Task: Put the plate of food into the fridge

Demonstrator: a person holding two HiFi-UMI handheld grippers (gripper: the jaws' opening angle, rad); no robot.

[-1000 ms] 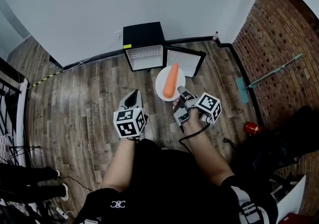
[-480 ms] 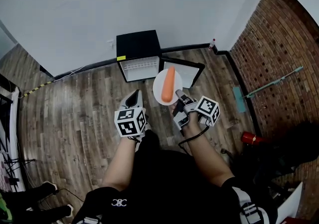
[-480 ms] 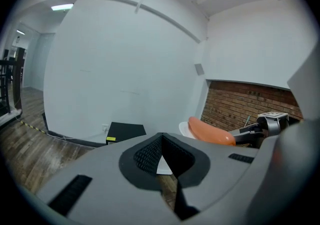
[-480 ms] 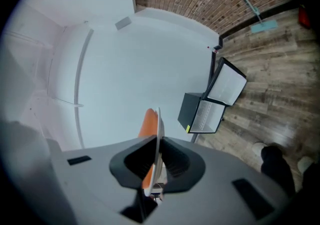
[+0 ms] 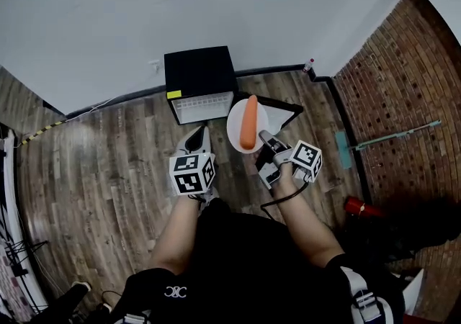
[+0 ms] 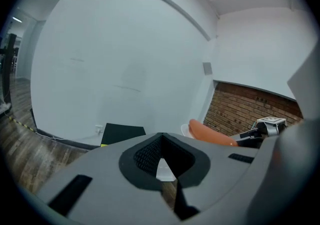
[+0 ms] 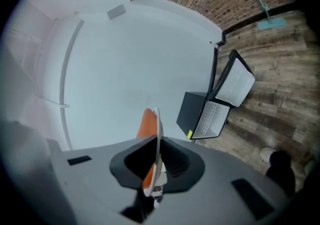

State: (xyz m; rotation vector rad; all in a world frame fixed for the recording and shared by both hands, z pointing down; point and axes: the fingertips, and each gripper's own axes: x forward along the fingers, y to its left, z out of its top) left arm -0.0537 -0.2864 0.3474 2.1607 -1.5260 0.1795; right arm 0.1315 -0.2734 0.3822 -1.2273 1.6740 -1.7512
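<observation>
The plate [image 5: 234, 132] hides part of the open fridge door [image 5: 282, 109], and the inside of the fridge [image 5: 199, 70] is too small to make out. The little bottle [image 5: 308, 65] by the wall is just a speck.

Left tongs [image 5: 195, 141]: jaws together, nothing between them; held out ahead of the body, pointing forward and slightly down.
Left forearm [image 5: 180, 232]: bare, stretched forward, left marker cube [image 5: 191, 174] uppermost.
Right tongs [image 5: 265, 137]: jaws clamped on the rim of the plate [image 5: 236, 132], having just closed a little further; just beside the left pair.
Right forearm [image 5: 306, 222]: bare, stretched forward, hand at the handle beside the right marker cube [image 5: 306, 161].
</observation>
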